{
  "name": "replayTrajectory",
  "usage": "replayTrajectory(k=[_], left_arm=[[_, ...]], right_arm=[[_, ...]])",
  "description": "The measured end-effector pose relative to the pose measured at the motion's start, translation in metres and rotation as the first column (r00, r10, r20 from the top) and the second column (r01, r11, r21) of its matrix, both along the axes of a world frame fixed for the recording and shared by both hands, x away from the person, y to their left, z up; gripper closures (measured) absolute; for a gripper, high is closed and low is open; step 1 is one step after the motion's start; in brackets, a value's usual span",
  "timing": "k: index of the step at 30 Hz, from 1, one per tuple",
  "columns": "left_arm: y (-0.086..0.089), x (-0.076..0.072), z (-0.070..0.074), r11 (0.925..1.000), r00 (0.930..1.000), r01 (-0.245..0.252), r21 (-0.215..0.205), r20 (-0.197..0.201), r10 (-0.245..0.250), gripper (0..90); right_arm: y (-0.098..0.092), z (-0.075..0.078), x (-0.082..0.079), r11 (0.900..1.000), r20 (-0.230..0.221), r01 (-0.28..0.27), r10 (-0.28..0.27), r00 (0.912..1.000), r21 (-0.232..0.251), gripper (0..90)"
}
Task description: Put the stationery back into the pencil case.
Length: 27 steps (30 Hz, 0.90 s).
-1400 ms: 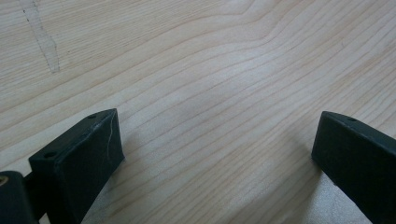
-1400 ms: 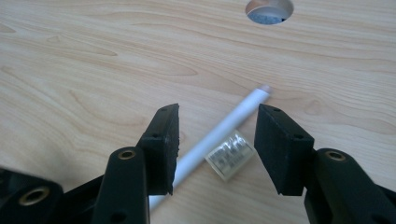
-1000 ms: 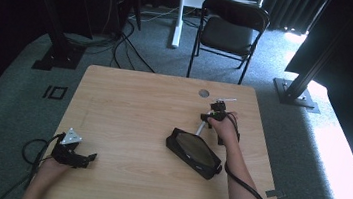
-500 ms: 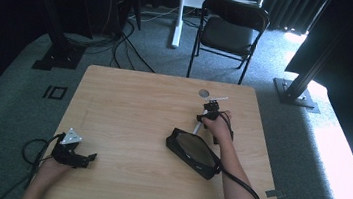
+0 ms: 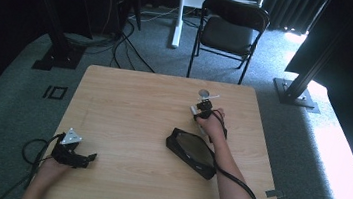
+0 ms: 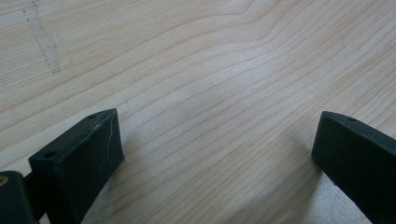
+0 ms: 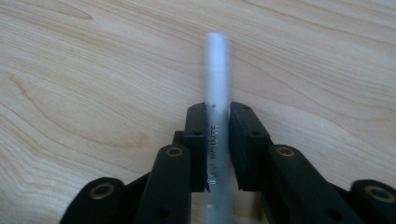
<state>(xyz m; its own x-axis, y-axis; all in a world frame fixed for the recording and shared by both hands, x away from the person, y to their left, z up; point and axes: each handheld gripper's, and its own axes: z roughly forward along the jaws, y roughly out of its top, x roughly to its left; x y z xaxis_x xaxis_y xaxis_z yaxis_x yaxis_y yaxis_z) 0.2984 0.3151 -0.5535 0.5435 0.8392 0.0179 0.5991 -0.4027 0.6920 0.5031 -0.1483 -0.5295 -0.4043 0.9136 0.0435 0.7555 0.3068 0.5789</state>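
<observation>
My right gripper (image 7: 216, 116) is shut on a slim white pen (image 7: 215, 79) with printed lettering on its barrel; the pen runs up between the jaws and sticks out past them over the wood. In the high view that gripper (image 5: 205, 106) is held over the far right part of the table, the pen (image 5: 211, 97) poking out from it. A black pencil case (image 5: 191, 151) lies flat just nearer than the right hand. My left gripper (image 5: 90, 157) rests at the near left corner; its jaws stand wide apart over bare wood (image 6: 210, 121) with nothing between them.
A small round grey insert (image 5: 204, 92) sits in the tabletop near the far edge, close to the pen's tip. A black folding chair (image 5: 230, 32) stands beyond the table. Cables trail off both grippers toward the near edge.
The right gripper with the pen has shifted slightly toward the table's far edge. The left gripper has stayed where it was.
</observation>
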Motion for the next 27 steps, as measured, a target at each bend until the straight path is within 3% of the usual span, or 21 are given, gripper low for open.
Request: replayTrajectory(k=[5, 19, 27], left_arm=[[0.000, 0.000, 0.000, 1.0000, 1.0000, 0.000, 0.000, 0.000, 0.000, 2.1], [0.000, 0.000, 0.000, 1.0000, 1.0000, 0.001, 0.000, 0.000, -0.001, 2.1], [0.000, 0.000, 0.000, 1.0000, 1.0000, 0.001, 0.000, 0.000, -0.001, 2.1]], right_arm=[[0.002, 0.002, 0.002, 0.999, -0.031, 0.011, -0.010, 0.9995, 0.035, 78.6], [-0.009, 0.048, -0.011, 0.993, 0.052, -0.061, 0.056, 0.9971, 0.102, 78.6], [-0.016, 0.070, -0.022, 0.991, 0.091, -0.097, 0.089, 0.9919, 0.096, 78.6]])
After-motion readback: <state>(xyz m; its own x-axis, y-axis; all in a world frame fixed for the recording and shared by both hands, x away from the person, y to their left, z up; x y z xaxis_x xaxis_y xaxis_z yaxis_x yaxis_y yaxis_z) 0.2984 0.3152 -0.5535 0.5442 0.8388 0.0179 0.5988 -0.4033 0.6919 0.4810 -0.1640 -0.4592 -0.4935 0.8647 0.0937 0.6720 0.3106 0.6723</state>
